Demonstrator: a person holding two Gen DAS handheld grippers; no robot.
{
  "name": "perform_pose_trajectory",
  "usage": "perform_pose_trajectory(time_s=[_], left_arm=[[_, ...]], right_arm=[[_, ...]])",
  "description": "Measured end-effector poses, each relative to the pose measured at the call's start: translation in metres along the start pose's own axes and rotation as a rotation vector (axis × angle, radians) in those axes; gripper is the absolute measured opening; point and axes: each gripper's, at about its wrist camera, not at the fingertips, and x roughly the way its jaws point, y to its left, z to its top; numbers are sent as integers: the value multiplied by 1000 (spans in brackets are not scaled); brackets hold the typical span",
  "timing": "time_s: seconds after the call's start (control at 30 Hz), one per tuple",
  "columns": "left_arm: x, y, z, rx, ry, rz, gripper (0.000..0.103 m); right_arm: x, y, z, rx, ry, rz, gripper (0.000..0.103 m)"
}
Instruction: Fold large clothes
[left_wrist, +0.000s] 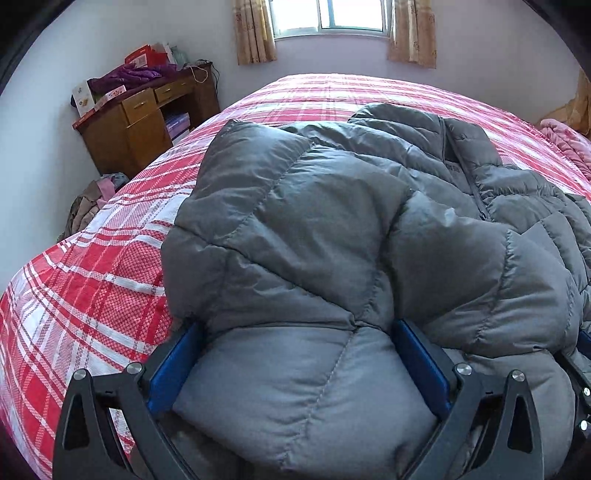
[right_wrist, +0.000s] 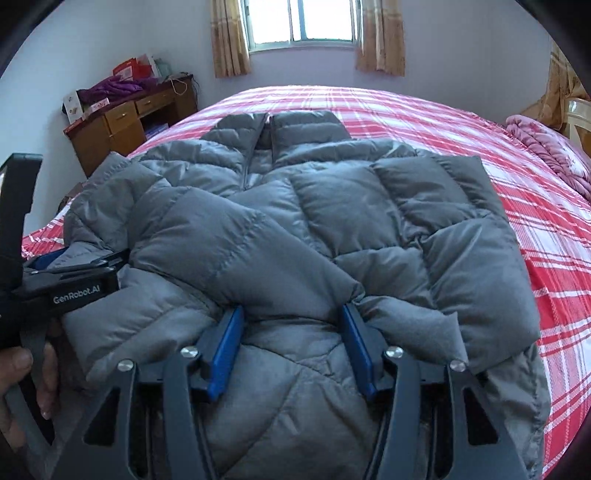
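Observation:
A grey quilted down jacket (right_wrist: 332, 206) lies front up on the red plaid bed (right_wrist: 535, 258), collar toward the window, both sleeves folded across the chest. It also fills the left wrist view (left_wrist: 332, 229). My left gripper (left_wrist: 299, 328) has its blue fingers (left_wrist: 173, 365) spread wide with the jacket's bottom hem bulging between them; fabric hides the fingertips. My right gripper (right_wrist: 293, 314) is likewise spread around the hem near the middle, blue pads (right_wrist: 225, 350) on either side of the fabric. The left gripper body (right_wrist: 74, 288) shows at the left of the right wrist view.
A wooden desk (left_wrist: 147, 122) with purple clothing and boxes stands at the back left wall. Clothes lie piled on the floor (left_wrist: 92, 199) beside the bed. A pink blanket (right_wrist: 543, 155) lies at the bed's far right. A curtained window (right_wrist: 303, 22) is ahead.

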Motion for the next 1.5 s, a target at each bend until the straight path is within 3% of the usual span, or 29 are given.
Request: perform_pose_trajectory(time_s=[0.53,0.6,0.7,0.8,0.87,0.97,1.03,1.13,1.23,1.5], left_arm=[[1,2,4,-4,7,-8,102],[-10,3,9,30,27,-2,102],[-53,15,21,40,-60,-73,102],[-74,24,43,11,-109,-110,102],[-68,29,62,-54,-98,-122,102],[-37,34,72,-156,-40,-70,102],[-2,38,68,-198,40,-33,102],[33,43,54,-218,92,-14,102],[41,50,44,-230,70,-62,102],[44,40,39,-177,61,-4,102]], right_arm=[[4,8,-2,-29,21,-42,58],[5,9,1,-39,33,-44,58],[-11,4,10,-34,46,-31,58],[-49,2,31,-16,-65,-48,58],[-57,5,49,6,-105,-42,58],[-36,14,69,43,-79,-3,58],[-13,21,72,47,-39,2,56],[19,26,70,49,-3,1,56],[35,27,60,25,4,2,56],[44,22,51,36,7,23,57]])
